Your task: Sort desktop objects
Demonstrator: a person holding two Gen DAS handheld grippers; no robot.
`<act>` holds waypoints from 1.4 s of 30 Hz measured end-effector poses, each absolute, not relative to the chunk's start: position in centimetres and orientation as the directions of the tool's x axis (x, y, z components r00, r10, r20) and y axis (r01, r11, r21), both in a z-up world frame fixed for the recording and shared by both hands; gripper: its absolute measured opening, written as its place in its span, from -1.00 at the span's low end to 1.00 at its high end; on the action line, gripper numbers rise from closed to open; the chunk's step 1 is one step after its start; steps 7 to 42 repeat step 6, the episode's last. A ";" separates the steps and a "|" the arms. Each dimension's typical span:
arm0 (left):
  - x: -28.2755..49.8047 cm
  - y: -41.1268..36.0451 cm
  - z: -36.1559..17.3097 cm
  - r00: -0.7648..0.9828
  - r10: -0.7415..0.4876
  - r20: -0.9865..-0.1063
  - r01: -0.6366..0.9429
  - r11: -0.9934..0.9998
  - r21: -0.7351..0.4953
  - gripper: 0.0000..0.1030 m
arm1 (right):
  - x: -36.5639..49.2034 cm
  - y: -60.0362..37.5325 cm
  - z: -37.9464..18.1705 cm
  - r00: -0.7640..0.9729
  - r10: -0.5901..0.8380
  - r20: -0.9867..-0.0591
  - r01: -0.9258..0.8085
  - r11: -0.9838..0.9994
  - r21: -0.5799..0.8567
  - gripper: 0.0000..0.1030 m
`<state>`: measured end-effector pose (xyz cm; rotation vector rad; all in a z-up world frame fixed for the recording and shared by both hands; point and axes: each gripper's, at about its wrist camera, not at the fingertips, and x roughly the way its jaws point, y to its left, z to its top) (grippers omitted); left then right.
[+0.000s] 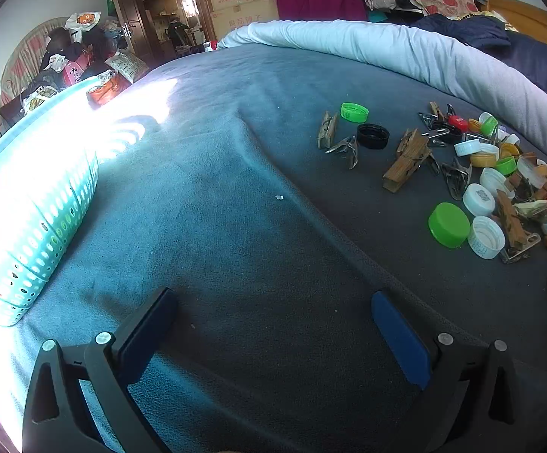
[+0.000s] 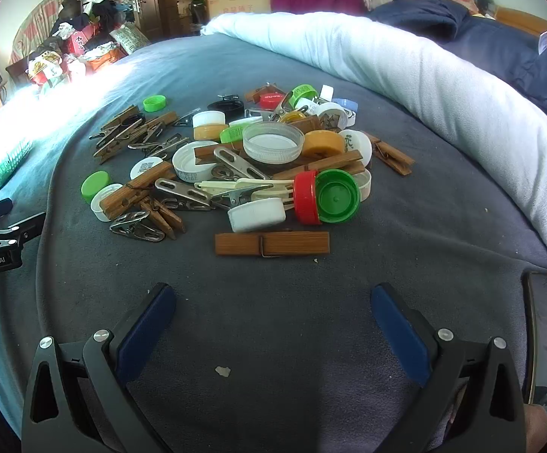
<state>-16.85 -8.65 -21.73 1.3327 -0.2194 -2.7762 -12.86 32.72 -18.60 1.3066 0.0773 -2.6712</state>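
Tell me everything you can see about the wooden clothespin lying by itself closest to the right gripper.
The wooden clothespin is brown and grained, two flat halves joined by a wire spring near its middle. It is closed and lies flat and crosswise on the grey blanket, just in front of the pile of caps and clips. Nothing appears to touch it; a white cap sits just behind it.

Hard sunlight from left blew out the basket [image 1: 28,204]; blanket [image 2: 273,302] evenly lit, sharp; fisheye bent edges, corners vignetted black.
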 end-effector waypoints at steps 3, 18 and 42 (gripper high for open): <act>-17.1 -8.5 -21.7 -0.628 -0.109 -0.771 -0.013 -0.989 0.150 1.00 | -12.9 32.7 -18.6 -0.603 -0.127 -0.788 0.172 -0.985 0.027 1.00; -17.4 -8.4 -21.8 -0.628 -0.109 -0.770 -0.013 -0.989 0.151 1.00 | -12.9 32.7 -18.6 -0.603 -0.127 -0.788 0.172 -0.985 0.027 1.00; -17.4 -8.4 -21.8 -0.628 -0.109 -0.770 -0.013 -0.989 0.151 1.00 | -12.9 32.7 -18.6 -0.603 -0.127 -0.788 0.172 -0.985 0.027 1.00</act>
